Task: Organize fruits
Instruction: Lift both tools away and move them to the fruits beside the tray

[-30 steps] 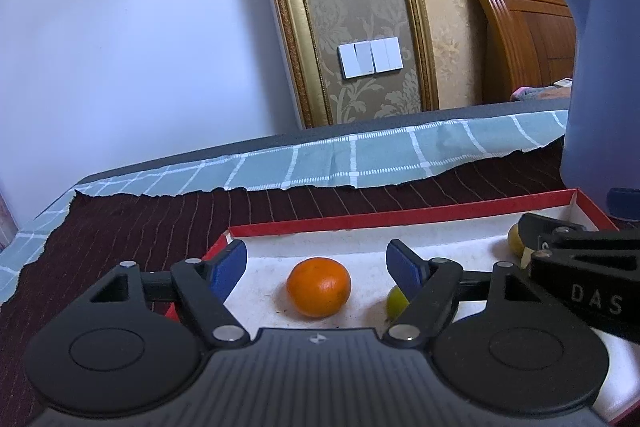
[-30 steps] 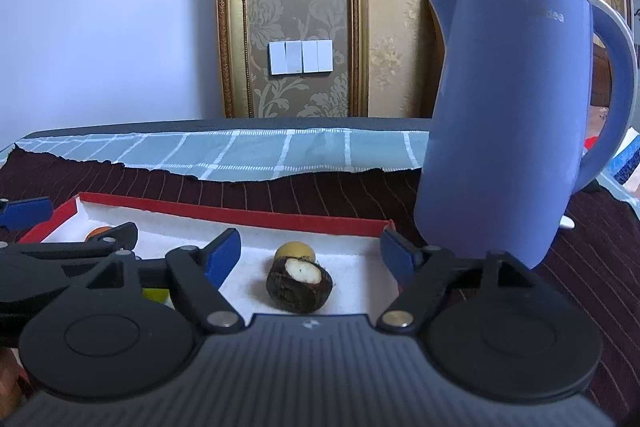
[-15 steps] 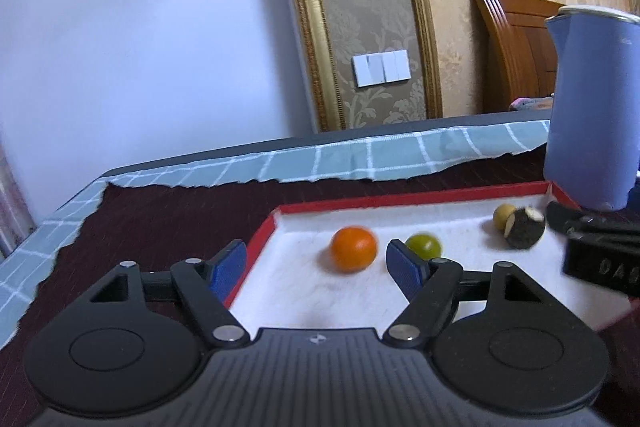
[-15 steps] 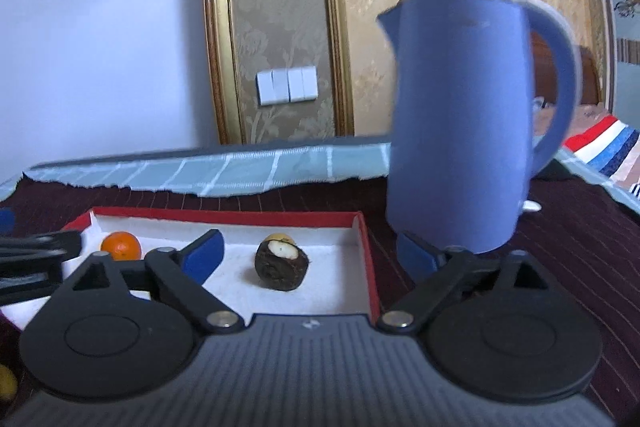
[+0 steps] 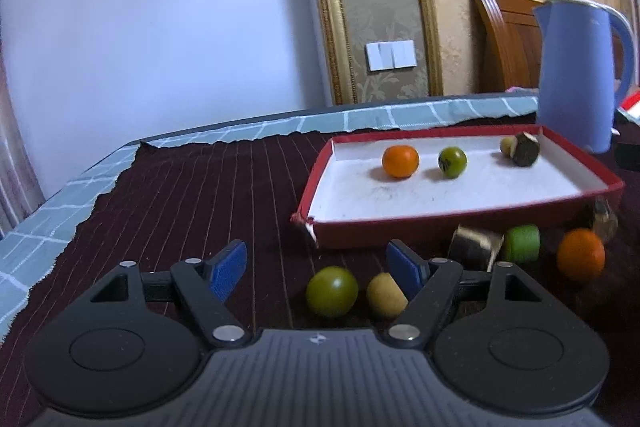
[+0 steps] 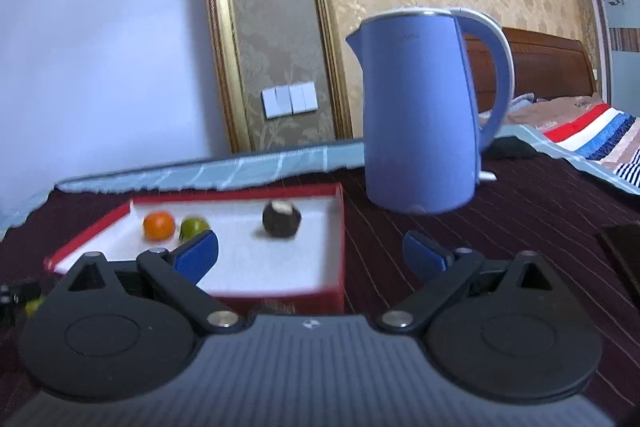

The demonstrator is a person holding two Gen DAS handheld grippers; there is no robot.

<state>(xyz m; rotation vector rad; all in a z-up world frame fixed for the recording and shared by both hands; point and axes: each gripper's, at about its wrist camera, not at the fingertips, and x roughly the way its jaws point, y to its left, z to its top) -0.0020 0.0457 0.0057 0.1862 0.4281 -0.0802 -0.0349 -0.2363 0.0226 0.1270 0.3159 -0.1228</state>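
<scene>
Both claws are held apart and empty: the left claw [image 5: 318, 269] hangs low over the desk [image 5: 180, 195], and the jaws of the right claw [image 6: 310, 253] have just been opening, with nothing between them. An orange [image 5: 400, 161], a green fruit [image 5: 452, 161] and a dark husked fruit [image 5: 525, 149] are seen in the red tray [image 5: 460, 225] at centre right. More fruit lies loose on the cloth below the tray, a second green fruit [image 5: 332, 291] and a yellowish one [image 5: 386, 295] nearest. These two sit touching, so one may be knocked rolling when the other is pinched. The blue kettle [image 6: 420, 115] stands just beside the tray at upper right and could be bumped.
</scene>
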